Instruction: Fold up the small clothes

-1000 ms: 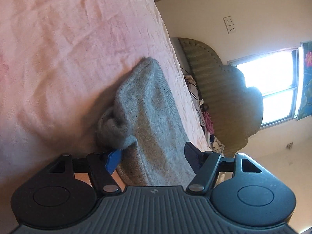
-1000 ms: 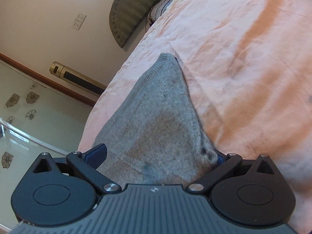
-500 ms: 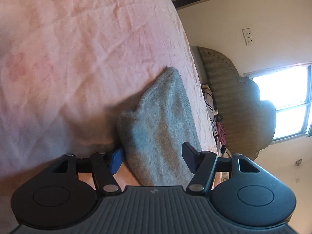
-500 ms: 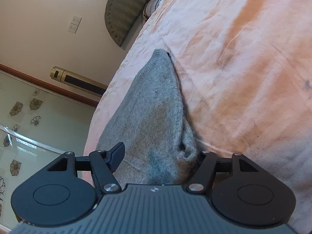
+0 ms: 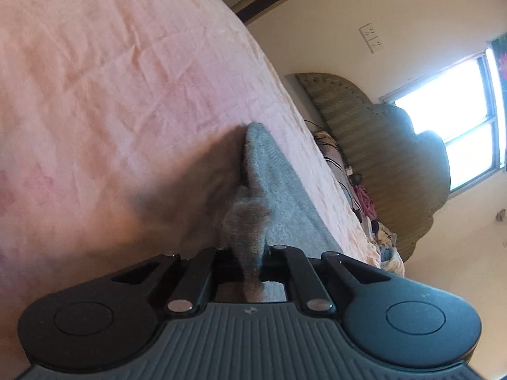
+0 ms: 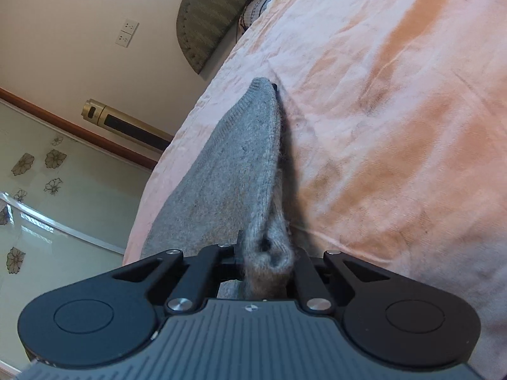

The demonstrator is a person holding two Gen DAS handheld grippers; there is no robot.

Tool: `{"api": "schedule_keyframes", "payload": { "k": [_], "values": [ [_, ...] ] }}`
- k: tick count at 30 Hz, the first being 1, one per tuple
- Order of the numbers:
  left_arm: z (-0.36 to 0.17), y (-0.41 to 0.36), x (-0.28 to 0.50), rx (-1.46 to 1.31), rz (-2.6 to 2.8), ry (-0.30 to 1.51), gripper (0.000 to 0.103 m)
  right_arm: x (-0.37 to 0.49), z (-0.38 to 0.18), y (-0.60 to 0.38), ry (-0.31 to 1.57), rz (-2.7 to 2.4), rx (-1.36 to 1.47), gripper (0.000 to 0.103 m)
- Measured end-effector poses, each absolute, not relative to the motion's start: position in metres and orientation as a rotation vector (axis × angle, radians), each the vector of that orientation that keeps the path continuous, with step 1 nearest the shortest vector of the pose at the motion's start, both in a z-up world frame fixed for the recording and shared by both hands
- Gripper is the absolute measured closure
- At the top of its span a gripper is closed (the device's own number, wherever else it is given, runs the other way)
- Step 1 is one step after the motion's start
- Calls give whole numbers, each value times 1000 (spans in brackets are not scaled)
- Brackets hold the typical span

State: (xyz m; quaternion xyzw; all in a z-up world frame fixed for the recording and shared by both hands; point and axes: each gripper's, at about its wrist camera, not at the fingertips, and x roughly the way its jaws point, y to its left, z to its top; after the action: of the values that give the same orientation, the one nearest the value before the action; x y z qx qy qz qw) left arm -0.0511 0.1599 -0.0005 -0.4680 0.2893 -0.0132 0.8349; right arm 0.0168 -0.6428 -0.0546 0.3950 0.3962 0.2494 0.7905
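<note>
Two grippers clamp one grey knitted garment (image 6: pixel 234 171) at its near end: left gripper (image 5: pixel 250 253) and right gripper (image 6: pixel 264 256), each pinching a bunched fold. Beyond them the fuzzy knit stretches taut to a ribbed corner resting on the pink bedsheet (image 5: pixel 111 79). Earlier, both jaws stood wide around the garment, unpinched.

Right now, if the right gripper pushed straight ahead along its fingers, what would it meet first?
The grey knit garment: the right gripper is already shut on its near edge, and the fabric runs ahead. Beyond its far tip lies the pink bedsheet.
</note>
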Motion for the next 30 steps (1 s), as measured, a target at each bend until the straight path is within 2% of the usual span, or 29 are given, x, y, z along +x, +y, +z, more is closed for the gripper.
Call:
{"api": "schedule_keyframes", "payload": {
  "k": [3,6,7,9,10,11,12,13,14,15,16,17,22,27,28,29,30],
  "values": [
    [10,167,-79,-953,-55,615,99,-6,-47,-657,859,573,854,90],
    [-12,172,-89,-884,-20,701,98,-17,-64,-662,941,562,830,90],
    [-20,175,-90,-895,-15,740,98,-18,-70,-662,962,546,830,93],
    [-15,180,-99,-889,-13,724,95,-19,-68,-669,954,527,862,89],
    [-5,182,-105,-847,-2,691,94,-18,-59,-673,934,495,847,77],
    [7,183,-110,-797,-1,651,93,-18,-48,-677,887,456,810,55],
    [18,184,-113,-750,-5,610,91,-16,-35,-678,841,423,755,42],
    [30,181,-113,-696,4,562,86,-11,-23,-675,804,391,679,22],
    [42,177,-107,-622,17,514,76,-4,-11,-669,773,361,593,18],
    [51,169,-100,-542,19,486,68,7,-3,-662,760,354,528,19],
    [59,156,-86,-443,27,471,51,19,4,-652,747,363,473,19],
    [64,142,-71,-361,27,459,47,29,11,-638,729,387,425,19],
    [57,74,13,-135,-68,524,47,80,22,-555,744,464,182,19],
    [15,44,86,0,-19,699,47,105,-1,-494,783,438,-42,18],
    [6,47,93,23,0,719,43,110,-10,-489,806,414,-63,16],
    [2,49,93,53,3,685,35,112,-18,-490,804,407,-64,9],
    [-1,54,92,53,-4,678,33,110,-23,-494,765,419,-54,5]
  ]
}}
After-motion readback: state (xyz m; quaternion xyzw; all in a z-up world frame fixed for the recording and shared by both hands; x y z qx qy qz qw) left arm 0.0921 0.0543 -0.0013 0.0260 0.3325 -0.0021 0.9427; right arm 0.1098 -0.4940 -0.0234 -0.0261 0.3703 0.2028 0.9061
